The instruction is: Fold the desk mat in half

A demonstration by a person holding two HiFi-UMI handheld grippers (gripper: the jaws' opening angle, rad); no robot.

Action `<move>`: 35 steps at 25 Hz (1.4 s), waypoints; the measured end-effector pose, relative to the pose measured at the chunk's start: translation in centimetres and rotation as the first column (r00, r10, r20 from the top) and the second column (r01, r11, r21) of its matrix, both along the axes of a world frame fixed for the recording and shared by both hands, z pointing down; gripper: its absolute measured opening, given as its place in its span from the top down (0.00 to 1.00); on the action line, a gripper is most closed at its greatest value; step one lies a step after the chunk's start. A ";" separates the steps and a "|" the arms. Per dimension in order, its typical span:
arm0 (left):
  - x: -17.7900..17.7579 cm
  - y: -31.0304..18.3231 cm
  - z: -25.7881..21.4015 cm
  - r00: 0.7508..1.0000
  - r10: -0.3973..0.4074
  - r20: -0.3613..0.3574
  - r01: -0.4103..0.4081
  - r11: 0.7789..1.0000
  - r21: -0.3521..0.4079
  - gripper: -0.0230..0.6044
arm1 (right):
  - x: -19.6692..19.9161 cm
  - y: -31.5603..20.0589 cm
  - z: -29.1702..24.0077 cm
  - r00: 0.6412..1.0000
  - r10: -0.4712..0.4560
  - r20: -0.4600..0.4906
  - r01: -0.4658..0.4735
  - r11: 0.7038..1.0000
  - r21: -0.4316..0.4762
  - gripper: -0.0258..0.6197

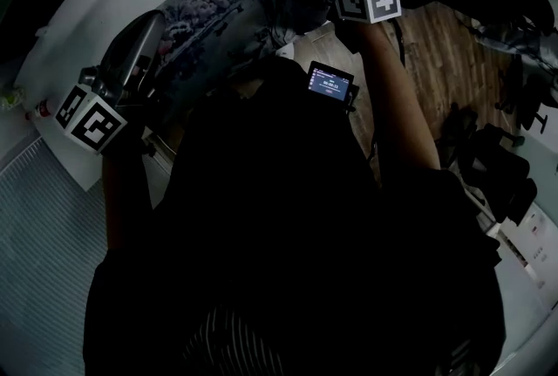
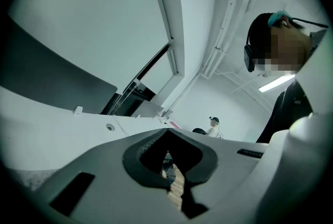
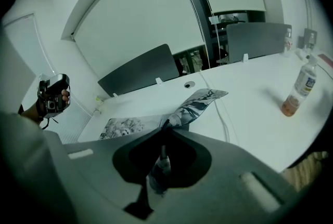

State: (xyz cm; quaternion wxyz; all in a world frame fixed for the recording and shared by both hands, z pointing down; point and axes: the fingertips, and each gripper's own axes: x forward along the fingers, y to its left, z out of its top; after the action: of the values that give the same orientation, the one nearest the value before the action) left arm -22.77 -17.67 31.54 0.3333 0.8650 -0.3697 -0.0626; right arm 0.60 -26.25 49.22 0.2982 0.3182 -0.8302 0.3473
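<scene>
Mat: desk mat (image 1: 227, 8) lies print-up on the white desk (image 3: 250, 88). One edge on your side is lifted off the surface and twisting, the rest is flat. Not folded yet.
R grip: right gripper (image 3: 165, 133) has its fingers clamped on that raised edge. A thin strip of mat shows btw them.
L grip: left gripper (image 2: 166, 134) has its fingers together w/ nothing btw them. It points out across the room, off by the desk's left end, apart from the mat.
Risk, skew: you're pulling from one point only. The mat is twisted along its length, so the fold will prob land diagonal w/ edges not matching. Cause: the other end of that edge has no hold.
Risk, slip: the pinch sits on a thin bit of edge. The weight of the soft mat trailing behind could pull it out mid-carry, esp if you go fast.
Risk, drag: nothing pins the flat part, so the whole mat may slide across the desk instead of creasing.
Risk, bottle: bottle (image 3: 297, 90) stands upright on the desk, well apart from the mat. A wide sweep toward it could tip it.
Fix: get the L fingers on the mat before you carry the edge over.
</scene>
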 end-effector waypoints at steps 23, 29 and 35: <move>-14.1 7.9 -0.7 0.999 -0.044 -0.018 0.045 0.999 0.032 0.95 | -11.4 5.3 -2.4 1.000 -0.009 -0.024 0.010 0.999 0.053 0.92; -17.2 9.2 0.1 0.998 -0.052 -0.041 0.053 0.998 0.030 0.95 | -16.4 7.1 -2.2 0.995 -0.084 -0.043 0.086 0.995 0.042 0.92; -17.4 9.0 0.7 0.998 -0.045 -0.050 0.047 0.998 0.034 0.95 | -19.2 8.4 -1.4 0.981 -0.192 -0.021 0.192 0.981 0.001 0.92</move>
State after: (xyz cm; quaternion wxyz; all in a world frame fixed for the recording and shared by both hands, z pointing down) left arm -40.21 -8.67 32.19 0.3254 0.8602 -0.3801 -0.0981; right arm -18.57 -17.83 47.80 0.3383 0.2407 -0.8544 0.3123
